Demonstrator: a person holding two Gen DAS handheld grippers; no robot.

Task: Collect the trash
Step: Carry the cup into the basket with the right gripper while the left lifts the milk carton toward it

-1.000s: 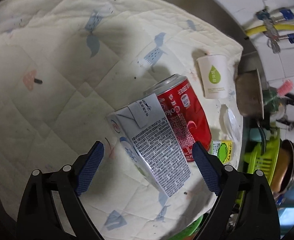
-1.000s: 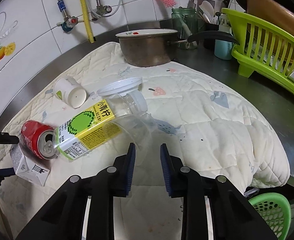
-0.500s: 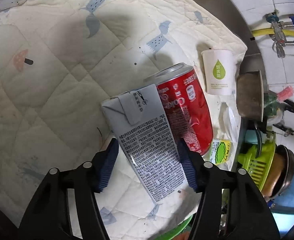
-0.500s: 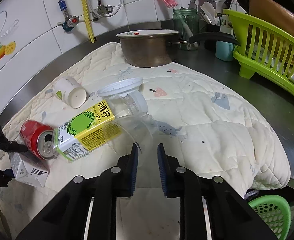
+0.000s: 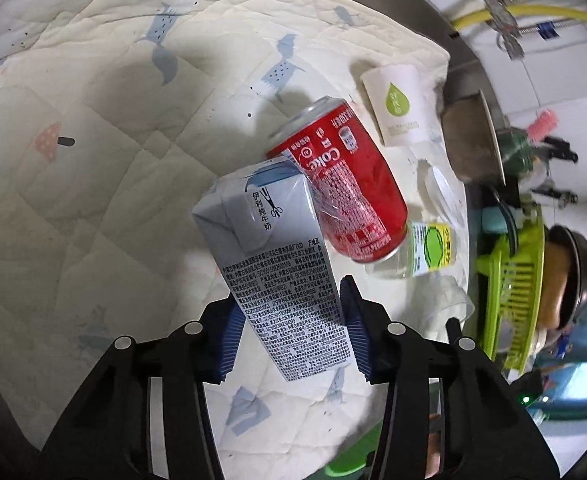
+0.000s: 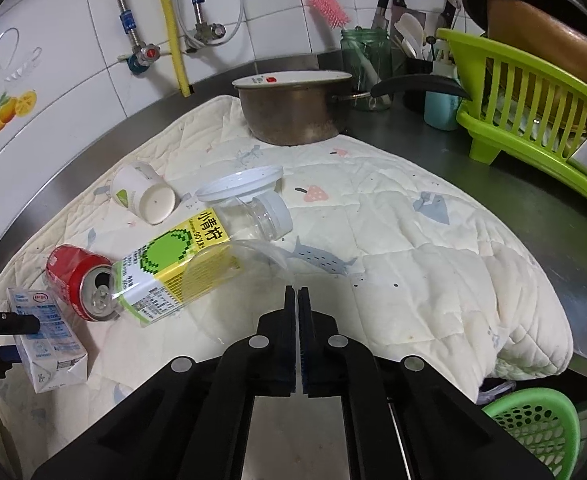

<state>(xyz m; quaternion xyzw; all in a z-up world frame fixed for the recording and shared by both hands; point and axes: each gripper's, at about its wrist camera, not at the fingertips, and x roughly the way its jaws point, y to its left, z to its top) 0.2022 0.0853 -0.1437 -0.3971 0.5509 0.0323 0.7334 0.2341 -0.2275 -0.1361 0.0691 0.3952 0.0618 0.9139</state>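
Note:
My left gripper [image 5: 289, 320] is shut on a grey-white milk carton [image 5: 277, 264], lifted a little off the quilted mat [image 5: 93, 160]; the carton [image 6: 45, 340] also shows in the right wrist view. A red Coke can [image 5: 341, 184] lies on its side behind it, next to a clear bottle with a yellow-green label [image 6: 177, 268] and a white paper cup [image 6: 141, 192]. My right gripper [image 6: 297, 300] is shut on the rim of a clear plastic cup [image 6: 233, 276] lying in front of the bottle. A clear round lid [image 6: 241, 184] lies behind the bottle.
A metal pot [image 6: 297, 108] stands at the back of the mat. A green dish rack [image 6: 533, 108] with pans is at the right. A green basket [image 6: 533, 428] sits low at the front right. Tiled wall with pipes [image 6: 165, 28] is behind.
My left gripper closed on the milk carton and raised it. My right gripper closed fully on the clear cup's rim.

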